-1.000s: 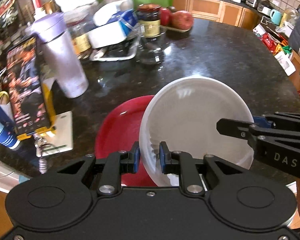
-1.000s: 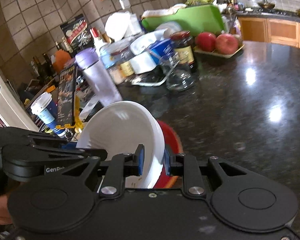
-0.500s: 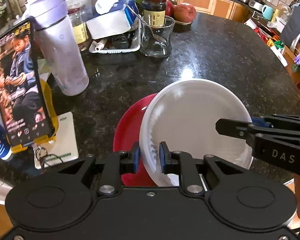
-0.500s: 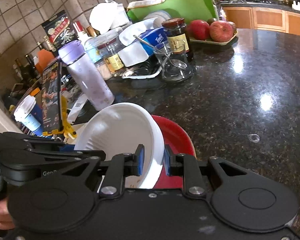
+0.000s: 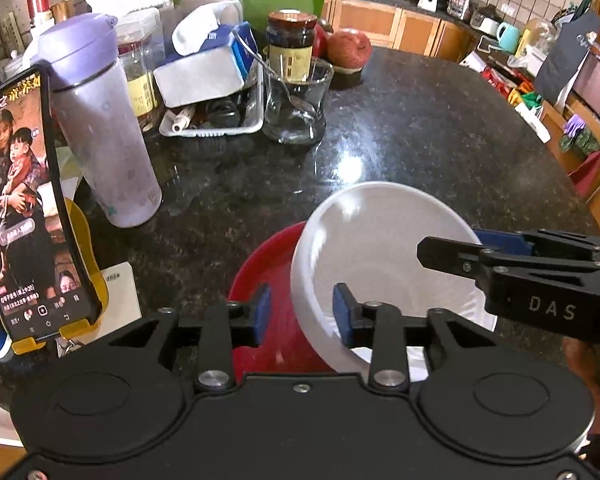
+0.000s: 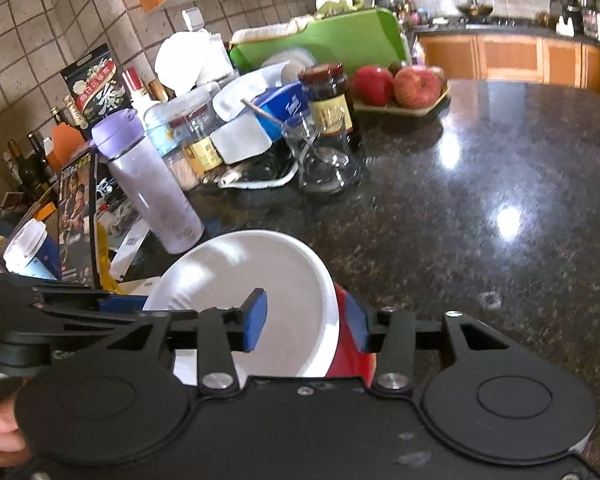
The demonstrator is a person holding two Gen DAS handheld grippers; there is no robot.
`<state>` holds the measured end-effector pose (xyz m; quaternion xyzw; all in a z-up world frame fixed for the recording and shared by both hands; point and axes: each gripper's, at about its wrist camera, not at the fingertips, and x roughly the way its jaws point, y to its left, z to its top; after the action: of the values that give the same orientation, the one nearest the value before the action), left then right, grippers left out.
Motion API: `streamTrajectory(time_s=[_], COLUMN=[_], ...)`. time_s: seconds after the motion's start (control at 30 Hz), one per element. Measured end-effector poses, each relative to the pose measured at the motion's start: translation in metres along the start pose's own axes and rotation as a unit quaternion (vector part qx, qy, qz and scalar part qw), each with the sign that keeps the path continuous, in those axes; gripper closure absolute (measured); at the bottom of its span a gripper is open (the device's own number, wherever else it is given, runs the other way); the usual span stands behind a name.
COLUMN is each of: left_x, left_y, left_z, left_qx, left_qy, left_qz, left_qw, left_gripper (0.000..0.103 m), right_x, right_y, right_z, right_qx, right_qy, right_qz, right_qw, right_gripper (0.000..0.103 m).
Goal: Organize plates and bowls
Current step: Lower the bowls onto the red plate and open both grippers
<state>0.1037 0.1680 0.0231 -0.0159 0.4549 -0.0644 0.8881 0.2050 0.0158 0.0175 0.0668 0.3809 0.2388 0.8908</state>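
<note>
Bowl point(image 5: 380, 256) release onto plate point(image 5: 268, 268).
Both jaws just opened, rim between, unpressed; withdraw straight back, avoid snagging rim.

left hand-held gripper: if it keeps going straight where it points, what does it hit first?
Most likely the white bowl: its near rim sits between the open pads of the left hand-held gripper, which have just been opening. The red plate lies under it. Depth is hard to judge in this view.
</note>
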Motion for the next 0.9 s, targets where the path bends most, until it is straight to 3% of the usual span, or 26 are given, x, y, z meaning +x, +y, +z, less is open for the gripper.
streamTrajectory(time_s=[0.33,0.57,0.9], left_x=[-0.013,-0.025,-0.043], left_y=[0.004,0.004,-0.003], left_z=[-0.005,-0.012,-0.022], left_qx=[0.011,0.02,0.024], left_qy=[-0.047,-0.09,-0.12], left_qz=[0.026,0.06,0.055], left_qw=[0.9985,0.9939,0.991], left_gripper=[0.052,0.049,0.049], right_x=[-0.013,-0.038,-0.072], right_y=[0.004,0.017,0.03], right_z=[-0.002,-0.015,-0.038], right_qx=[0.005,-0.008,-0.023], right_qy=[-0.045,-0.097,-0.137], right_qz=[-0.022,-0.064,-0.075], right_qw=[0.999,0.993,0.987], right_gripper=[0.053,0.052,0.05])
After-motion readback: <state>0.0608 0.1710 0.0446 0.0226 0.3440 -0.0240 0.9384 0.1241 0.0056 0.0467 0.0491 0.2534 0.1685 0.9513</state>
